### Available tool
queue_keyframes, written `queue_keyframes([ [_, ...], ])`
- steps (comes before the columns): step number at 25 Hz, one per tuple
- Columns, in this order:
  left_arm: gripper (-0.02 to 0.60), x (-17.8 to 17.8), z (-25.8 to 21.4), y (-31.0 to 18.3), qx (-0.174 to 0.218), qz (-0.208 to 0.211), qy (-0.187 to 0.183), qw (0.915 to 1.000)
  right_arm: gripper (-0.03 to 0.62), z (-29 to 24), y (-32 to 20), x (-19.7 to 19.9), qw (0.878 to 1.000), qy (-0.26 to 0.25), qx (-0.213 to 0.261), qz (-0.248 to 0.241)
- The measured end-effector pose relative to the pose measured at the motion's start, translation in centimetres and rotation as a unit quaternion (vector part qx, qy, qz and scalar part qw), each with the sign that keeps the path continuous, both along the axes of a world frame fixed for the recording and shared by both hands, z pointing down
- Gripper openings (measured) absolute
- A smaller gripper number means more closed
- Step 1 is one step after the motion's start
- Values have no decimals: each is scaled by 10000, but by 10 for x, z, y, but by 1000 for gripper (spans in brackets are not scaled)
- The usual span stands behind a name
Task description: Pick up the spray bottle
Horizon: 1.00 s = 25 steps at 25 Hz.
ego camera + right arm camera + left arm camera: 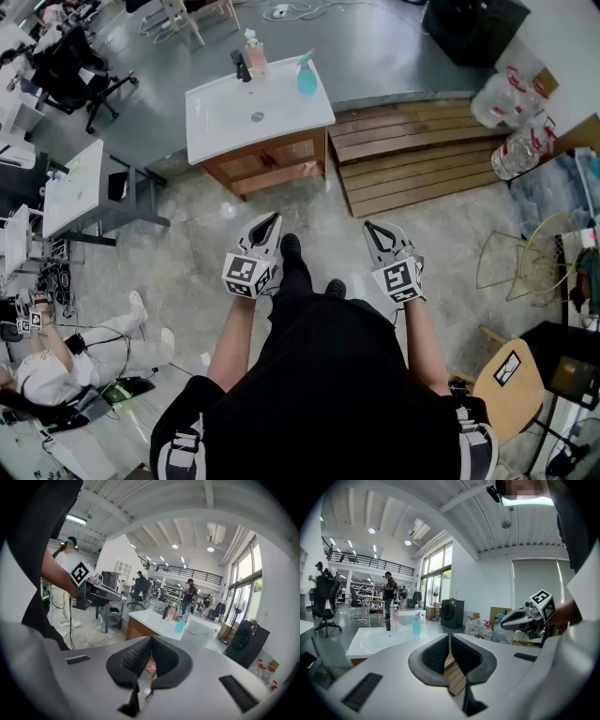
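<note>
Grey ribbed rubber lines the insides of both tongs, set in smooth white plastic shells. We've got the left tongs point(275, 217) pinched together with nothing between them. The right tongs point(367, 225) are closed up the same way, empty too. Both are held out in front of us over the mottled stone floor point(187, 253), well apart from the thing we're after.

The spray bottle point(307, 77) is a translucent teal one with a rounded body and a paler trigger head. It's standing upright near the far right corner of the glossy white tabletop point(225, 117). That top has a shallow rectangular basin moulded into it and sits on a wooden cabinet point(272, 164). Left of the sprayer, along the back edge, we can see a pink bottle point(255, 58) and a black tap point(242, 66). Off to the right of the cabinet there's a slatted wooden platform point(422, 150), with clear plastic water jugs point(511, 103) just past it.
</note>
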<state>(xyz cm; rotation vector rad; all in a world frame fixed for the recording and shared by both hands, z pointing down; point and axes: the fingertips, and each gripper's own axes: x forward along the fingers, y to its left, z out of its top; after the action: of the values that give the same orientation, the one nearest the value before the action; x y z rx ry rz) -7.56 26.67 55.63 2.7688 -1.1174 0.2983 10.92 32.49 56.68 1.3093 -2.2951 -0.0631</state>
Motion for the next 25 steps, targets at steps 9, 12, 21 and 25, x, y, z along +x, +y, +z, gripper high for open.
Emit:
queue_keyframes([
  [9,34,-8,-2,10,-4,-62,-99,9999,17,-2,8,-1,9996,-250,50,117],
  [12,34,-9,-6,11,32,-72,-98,9999,17,-4,9,-3,9996,-238,90,115],
  [21,34,-12,-11,20,56,-86,-157,9998,175,-8,10,1,9989,-343,228,226],
  [25,34,-15,-9,27,60,-105,-177,9998,339,-15,14,-3,9982,-479,333,165],
])
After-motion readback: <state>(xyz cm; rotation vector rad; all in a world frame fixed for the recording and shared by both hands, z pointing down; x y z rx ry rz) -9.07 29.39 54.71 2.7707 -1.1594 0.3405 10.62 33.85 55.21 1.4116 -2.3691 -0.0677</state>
